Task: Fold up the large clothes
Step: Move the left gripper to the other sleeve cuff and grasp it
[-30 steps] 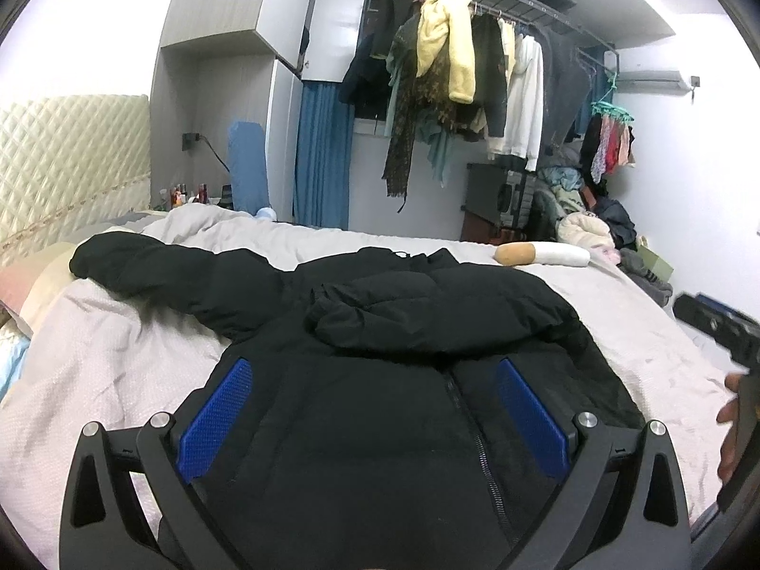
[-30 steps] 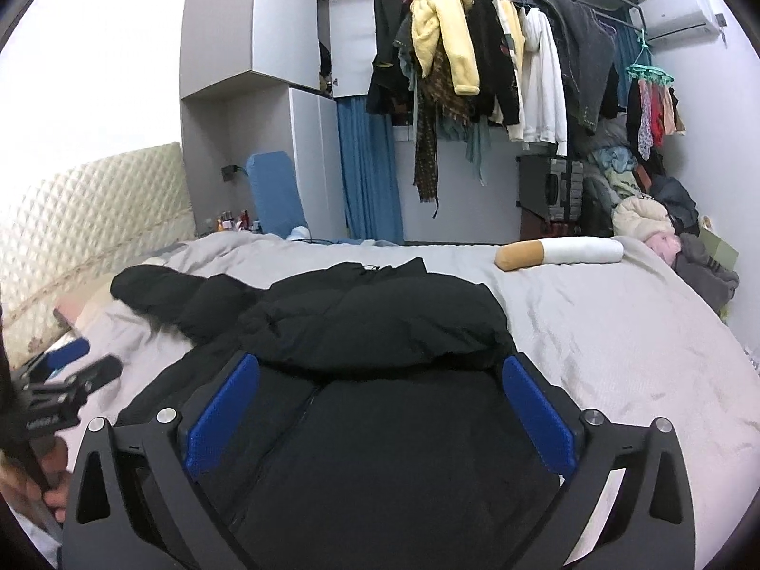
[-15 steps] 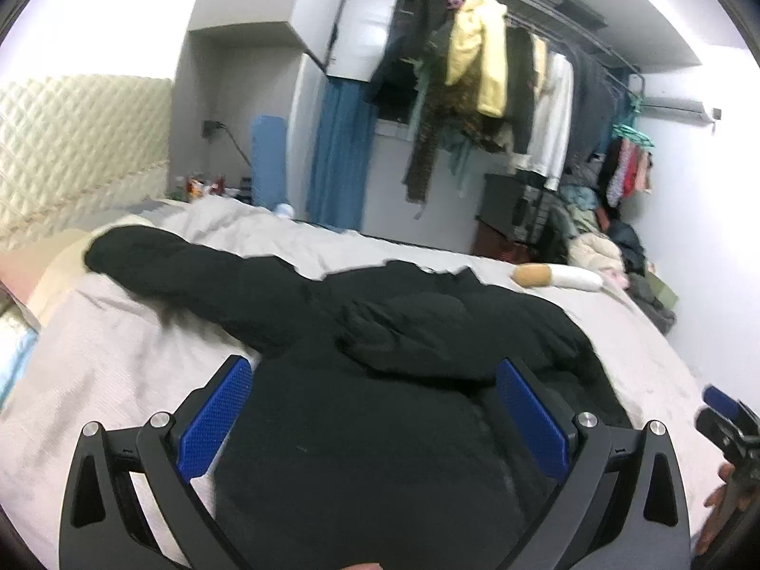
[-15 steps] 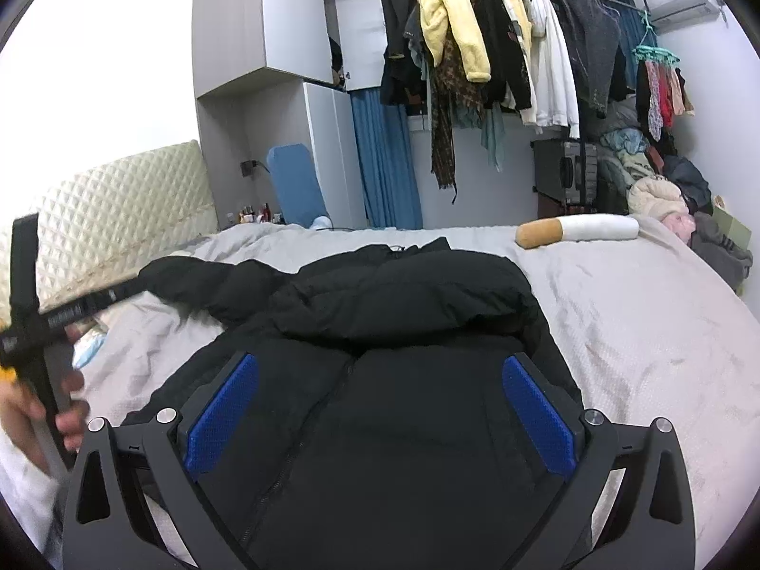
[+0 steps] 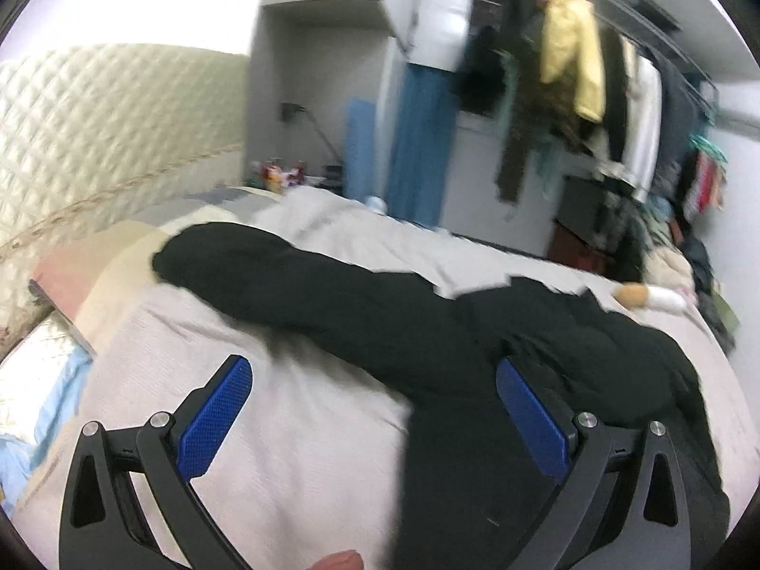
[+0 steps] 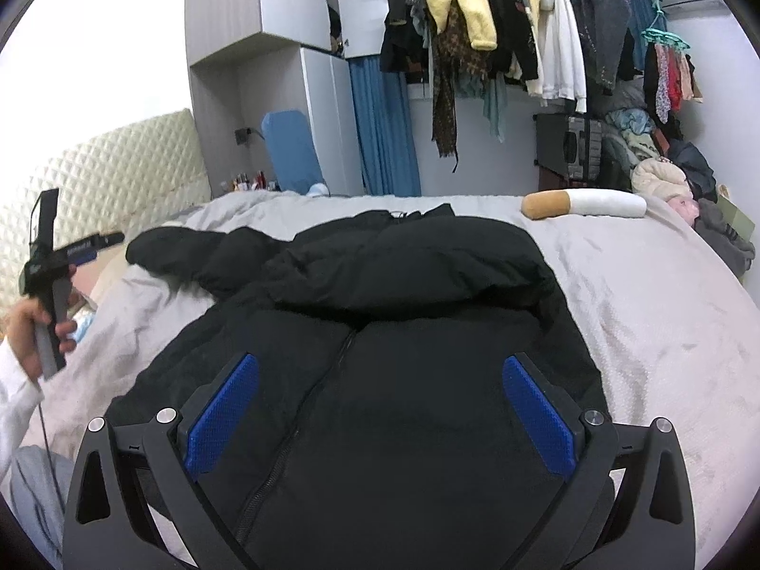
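the jacket [image 6: 403,332] is lying on the bed [image 6: 665,308] under the released right gripper [image 6: 380,408], its sleeve [image 5: 294,285] stretching far-left beyond the released left gripper [image 5: 375,408].

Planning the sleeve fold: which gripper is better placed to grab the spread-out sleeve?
Left. The left gripper points along the sleeve, open, nearer its cuff. The right gripper hovers over the jacket body, farther from it.

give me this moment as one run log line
phase: pre-grasp | left tool: open, over outstretched sleeve | right tool: open, over black puffer jacket on grey bedspread | held: nothing
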Tool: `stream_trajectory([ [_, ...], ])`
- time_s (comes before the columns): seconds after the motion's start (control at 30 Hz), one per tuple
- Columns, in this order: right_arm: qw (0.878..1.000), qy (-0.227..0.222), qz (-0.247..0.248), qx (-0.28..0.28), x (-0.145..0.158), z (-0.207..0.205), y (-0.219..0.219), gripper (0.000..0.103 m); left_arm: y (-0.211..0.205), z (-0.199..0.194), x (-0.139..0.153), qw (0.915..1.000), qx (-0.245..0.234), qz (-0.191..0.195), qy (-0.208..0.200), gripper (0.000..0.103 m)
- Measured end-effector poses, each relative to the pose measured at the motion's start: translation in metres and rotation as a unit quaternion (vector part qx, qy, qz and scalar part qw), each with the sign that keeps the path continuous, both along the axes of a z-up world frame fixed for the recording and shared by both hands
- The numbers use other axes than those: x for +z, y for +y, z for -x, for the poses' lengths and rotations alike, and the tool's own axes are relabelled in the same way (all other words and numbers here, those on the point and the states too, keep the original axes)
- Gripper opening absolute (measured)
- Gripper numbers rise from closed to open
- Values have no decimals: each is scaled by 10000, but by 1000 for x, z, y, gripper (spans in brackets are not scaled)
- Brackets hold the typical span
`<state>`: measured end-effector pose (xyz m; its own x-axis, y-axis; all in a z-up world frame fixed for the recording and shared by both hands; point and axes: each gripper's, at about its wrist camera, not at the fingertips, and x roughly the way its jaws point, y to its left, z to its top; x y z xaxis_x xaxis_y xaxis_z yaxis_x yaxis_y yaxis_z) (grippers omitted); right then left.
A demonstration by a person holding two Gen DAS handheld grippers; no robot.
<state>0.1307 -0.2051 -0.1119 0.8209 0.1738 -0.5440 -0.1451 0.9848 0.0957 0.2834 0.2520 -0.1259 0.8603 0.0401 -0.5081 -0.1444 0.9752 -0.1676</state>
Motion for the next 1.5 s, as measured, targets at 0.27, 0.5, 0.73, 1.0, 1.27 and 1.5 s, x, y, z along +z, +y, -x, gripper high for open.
stream_trajectory([
  [0.27, 9998, 175, -100, -43, -14, -22, 16, 103, 118, -65, -34, 9965, 481, 644, 214, 103],
  [0.5, 9998, 133, 30, -109, -18, -39, 22, 103, 207, -110, -87, 9777, 1019, 1815, 276, 102],
  [0.73, 9988, 454, 86, -162, -34, -65, 29, 103, 272, -148, -120, 9485, 1375, 2850, -170, 97],
  [1.0, 9980, 468, 146, -406, -42, -83, 27, 103, 301, -201, -130, 9444, 1384, 2972, -263, 70],
  [1.27, 9961, 661, -112, -571, -46, -92, 14, 103, 297, -226, -133, 9437, 1923, 2689, 159, 32],
  [1.5, 9957, 613, -177, -676, -38, -86, 6, 103, 284, -207, -91, 9528, 2186, 2092, 259, 2],
])
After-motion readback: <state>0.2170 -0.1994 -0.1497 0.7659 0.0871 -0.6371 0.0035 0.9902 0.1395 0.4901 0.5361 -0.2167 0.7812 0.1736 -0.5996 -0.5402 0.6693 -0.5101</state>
